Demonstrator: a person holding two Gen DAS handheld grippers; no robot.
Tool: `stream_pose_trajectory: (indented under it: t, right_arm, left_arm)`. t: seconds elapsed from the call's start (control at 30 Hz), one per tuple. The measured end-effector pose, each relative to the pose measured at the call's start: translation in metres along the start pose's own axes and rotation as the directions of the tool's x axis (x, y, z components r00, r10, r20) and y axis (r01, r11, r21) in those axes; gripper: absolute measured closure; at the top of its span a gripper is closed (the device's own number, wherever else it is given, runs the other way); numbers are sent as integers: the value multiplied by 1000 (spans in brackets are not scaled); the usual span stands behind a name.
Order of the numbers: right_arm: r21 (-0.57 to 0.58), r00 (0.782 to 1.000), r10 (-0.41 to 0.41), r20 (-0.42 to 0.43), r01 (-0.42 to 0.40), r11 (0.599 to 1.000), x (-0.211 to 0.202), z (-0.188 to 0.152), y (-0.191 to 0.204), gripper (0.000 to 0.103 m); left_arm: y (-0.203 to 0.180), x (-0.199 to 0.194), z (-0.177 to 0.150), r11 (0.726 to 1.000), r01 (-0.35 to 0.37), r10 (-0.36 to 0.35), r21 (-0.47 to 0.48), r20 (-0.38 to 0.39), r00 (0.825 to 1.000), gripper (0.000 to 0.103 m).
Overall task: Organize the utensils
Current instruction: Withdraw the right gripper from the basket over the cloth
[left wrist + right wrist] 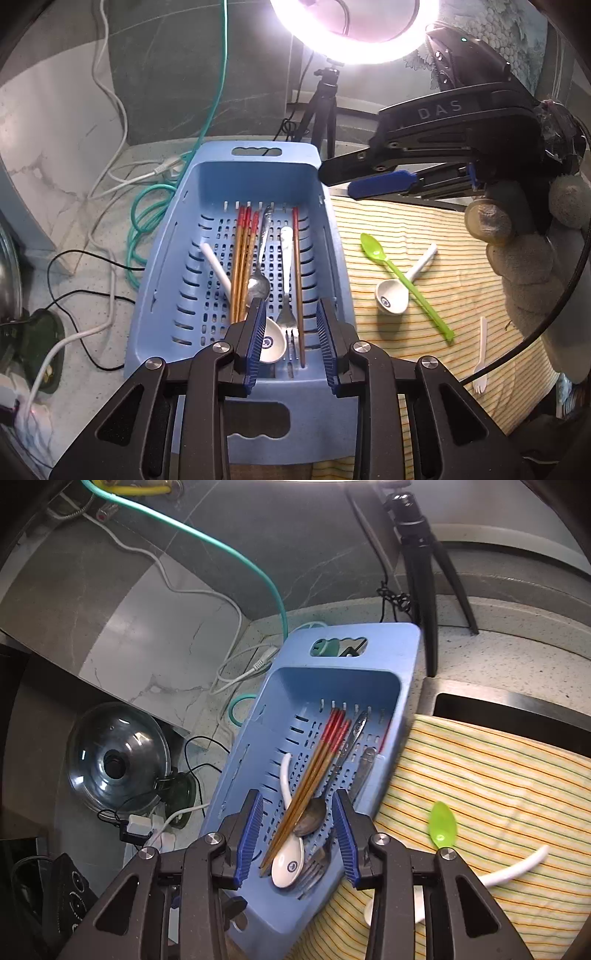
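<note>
**Both claws over the basket, nothing gripped**

Blue slotted basket [236,173] sits on the desk [498,657], its right edge against the striped cloth [443,295]. Inside, lying lengthwise: red-tipped chopsticks [242,254], one separate chopstick [297,280], a metal spoon [258,284], a metal fork [286,314] and a white ceramic spoon [271,345].

Left claw [291,332] hangs above the near end of the basket, jaws partly open. Fork and ceramic spoon bowl show in the gap between them, but the pads press on nothing.

Right claw [299,834] is also over the basket's near end, jaws parted and empty; chopstick ends, metal spoon bowl and ceramic spoon sit below the gap. In the left wrist view it reaches in from the right, held by a gloved hand [524,254], with its tips near the basket's far right corner.

Still out on the cloth: a green plastic spoon [402,273] lying across a second white ceramic spoon [393,295], and a small white plastic fork [481,354] apart, nearer.

Glass pot lid [118,760] and cables [110,184] left of the basket; tripod [417,554] behind it.
</note>
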State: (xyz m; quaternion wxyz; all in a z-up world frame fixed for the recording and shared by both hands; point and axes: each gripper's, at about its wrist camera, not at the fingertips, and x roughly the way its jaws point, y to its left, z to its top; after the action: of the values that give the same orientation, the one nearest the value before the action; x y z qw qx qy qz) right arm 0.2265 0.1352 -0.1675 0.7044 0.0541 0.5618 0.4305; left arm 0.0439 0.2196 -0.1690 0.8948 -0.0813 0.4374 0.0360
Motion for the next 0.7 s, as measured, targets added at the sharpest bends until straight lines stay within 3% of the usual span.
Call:
stream_pose_trajectory:
  t: [0.43,0.7]
  right_arm:
    - [38,998,-42,49,40,998,-84,-42,-54,67]
    - [119,998,-51,27,47,992,-107,-80,-97,67]
  left_arm:
    - [-44,-6,-11,999,33,-32,29,-20,999,76]
    - [-76,0,-23,996,69,-66,55,-56,996,75]
